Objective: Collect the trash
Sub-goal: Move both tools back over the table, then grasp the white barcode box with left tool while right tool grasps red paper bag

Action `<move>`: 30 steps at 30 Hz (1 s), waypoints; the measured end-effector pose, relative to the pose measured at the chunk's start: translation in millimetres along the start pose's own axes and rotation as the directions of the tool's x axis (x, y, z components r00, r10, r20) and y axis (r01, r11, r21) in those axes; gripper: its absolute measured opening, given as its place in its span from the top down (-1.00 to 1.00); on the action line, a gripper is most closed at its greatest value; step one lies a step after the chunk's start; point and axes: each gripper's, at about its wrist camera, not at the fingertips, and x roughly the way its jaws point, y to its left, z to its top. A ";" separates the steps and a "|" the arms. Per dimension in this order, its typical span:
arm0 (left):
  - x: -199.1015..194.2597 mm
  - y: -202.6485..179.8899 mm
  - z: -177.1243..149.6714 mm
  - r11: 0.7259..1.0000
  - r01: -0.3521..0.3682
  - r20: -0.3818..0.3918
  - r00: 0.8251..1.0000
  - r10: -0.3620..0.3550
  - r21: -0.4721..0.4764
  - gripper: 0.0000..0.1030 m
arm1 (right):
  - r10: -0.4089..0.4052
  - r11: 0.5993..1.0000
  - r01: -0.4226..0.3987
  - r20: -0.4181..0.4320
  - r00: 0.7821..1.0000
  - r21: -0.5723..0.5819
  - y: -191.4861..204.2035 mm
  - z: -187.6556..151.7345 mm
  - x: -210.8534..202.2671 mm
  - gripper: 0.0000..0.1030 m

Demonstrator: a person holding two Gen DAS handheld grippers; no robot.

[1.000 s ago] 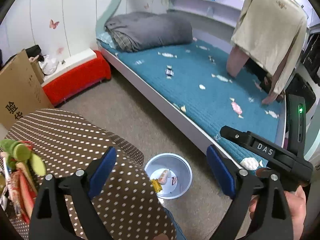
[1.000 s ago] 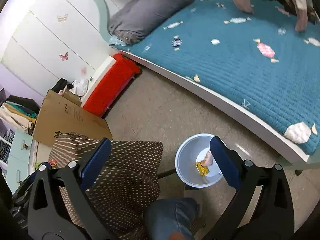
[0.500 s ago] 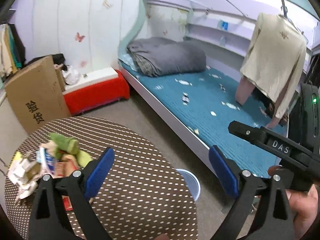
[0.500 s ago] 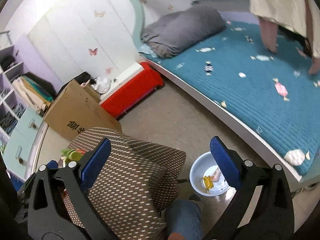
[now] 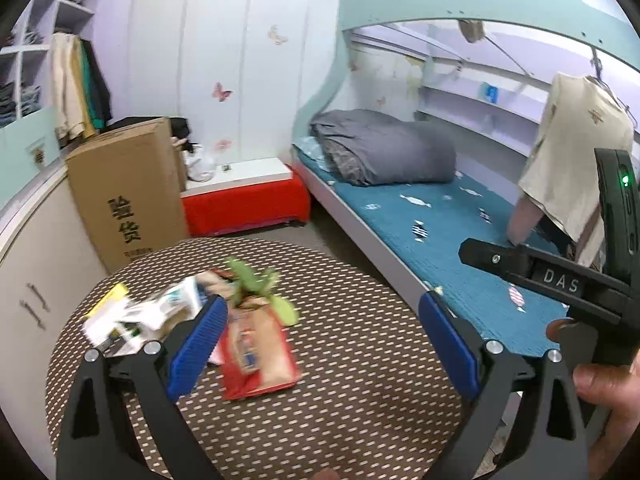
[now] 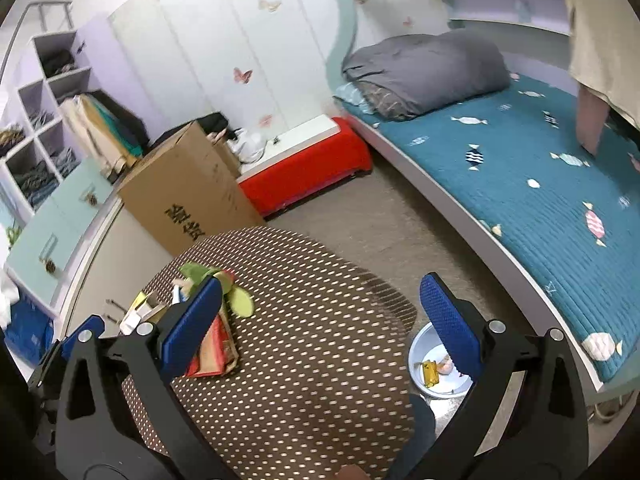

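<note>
Both grippers hang above the round polka-dot table, the left gripper and right gripper each with fingers spread wide and empty. The trash pile of wrappers lies on the table's left part, while a pale bin on the floor beside the bed holds a few scraps.

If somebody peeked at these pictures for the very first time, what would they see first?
Probably the heap of trash, with a red packet and a green wrapper, on the brown dotted round table. Both grippers, left gripper and right gripper, are wide open above the table, holding nothing. Next come the long blue bed with its candy pattern and the small white bin on the floor beside the table, with a few wrappers inside.
</note>
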 end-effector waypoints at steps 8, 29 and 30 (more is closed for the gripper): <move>-12.1 63.7 -15.9 0.994 -0.090 -0.002 0.996 0.090 -0.062 -0.84 | 0.023 0.995 -0.030 -0.072 0.997 -0.093 58.5 -16.5 31.8 -0.88; 62.6 164.6 -29.8 0.965 -0.232 -0.145 0.966 0.214 -0.122 -0.84 | 0.058 0.968 -0.135 -0.339 0.939 -0.211 128.5 -72.4 146.3 -0.88; 67.5 166.5 -28.7 0.966 -0.231 -0.151 0.965 0.213 -0.117 -0.84 | 0.058 0.967 -0.137 -0.342 0.938 -0.213 129.5 -74.1 149.3 -0.88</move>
